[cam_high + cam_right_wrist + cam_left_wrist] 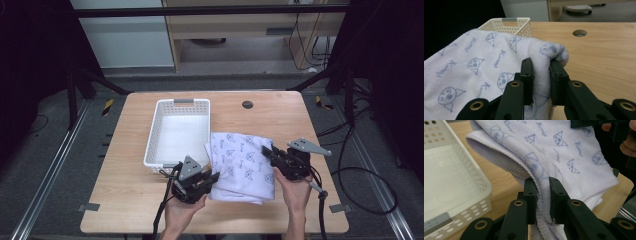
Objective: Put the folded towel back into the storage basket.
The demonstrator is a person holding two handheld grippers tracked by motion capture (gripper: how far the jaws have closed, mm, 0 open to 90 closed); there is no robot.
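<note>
A folded white towel [242, 165] printed with small blue cat faces hangs just above the wooden table, held from both sides. My left gripper [212, 177] is shut on the towel's near left edge; in the left gripper view the folded layers [541, 185] are pinched between its black jaws. My right gripper [267, 151] is shut on the towel's right edge, and the right gripper view has the thick fold [549, 53] squeezed between its jaws. A white perforated basket [155, 137] stands empty just left of the towel.
The basket [481, 182] sits close to my left gripper's jaws. A round cable hole [247, 104] lies in the table's far middle. Black cables trail off the right side of the table. Bare wood [604, 55] stretches to the right of the towel.
</note>
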